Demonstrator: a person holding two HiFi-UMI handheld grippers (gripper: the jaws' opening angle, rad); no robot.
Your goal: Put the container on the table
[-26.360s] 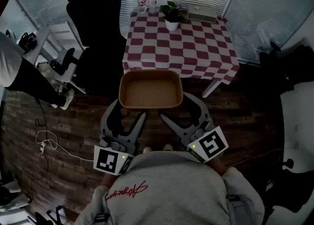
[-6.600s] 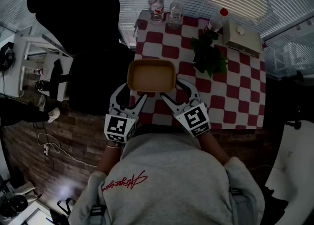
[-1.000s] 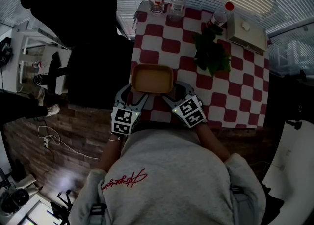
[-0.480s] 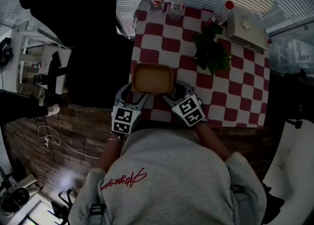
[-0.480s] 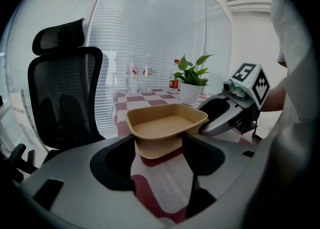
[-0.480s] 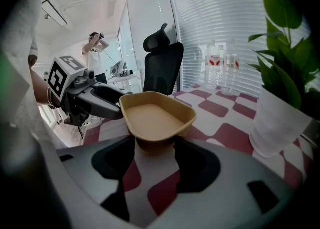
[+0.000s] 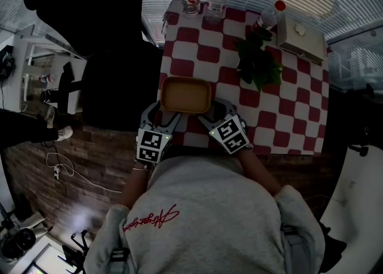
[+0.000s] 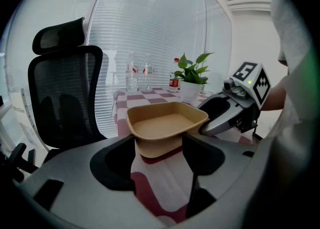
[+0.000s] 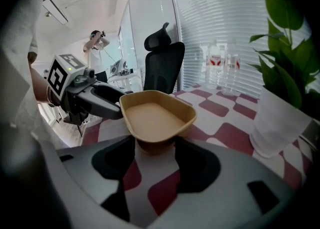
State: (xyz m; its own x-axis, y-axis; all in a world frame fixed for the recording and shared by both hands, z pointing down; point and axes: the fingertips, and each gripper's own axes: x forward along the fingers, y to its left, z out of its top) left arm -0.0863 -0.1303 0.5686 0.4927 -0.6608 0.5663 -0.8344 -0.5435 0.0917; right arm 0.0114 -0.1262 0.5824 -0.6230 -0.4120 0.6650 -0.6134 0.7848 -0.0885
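Container, tan, shallow, smooth and round-cornered, over the red-checked table; we clamp its near corners in our left tool and right tool.

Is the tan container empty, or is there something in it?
Empty. Both gripper views look into the tan container and show only its bare, smooth floor; the head view shows the same.

**Grey sweatshirt, grey grippers**

A light grey sweatshirt fills the lower middle of the head view, with red script lettering at its lower left. The left gripper and right gripper have grey bodies and black jaws. Each bears a black-and-white marker cube with a small green light.
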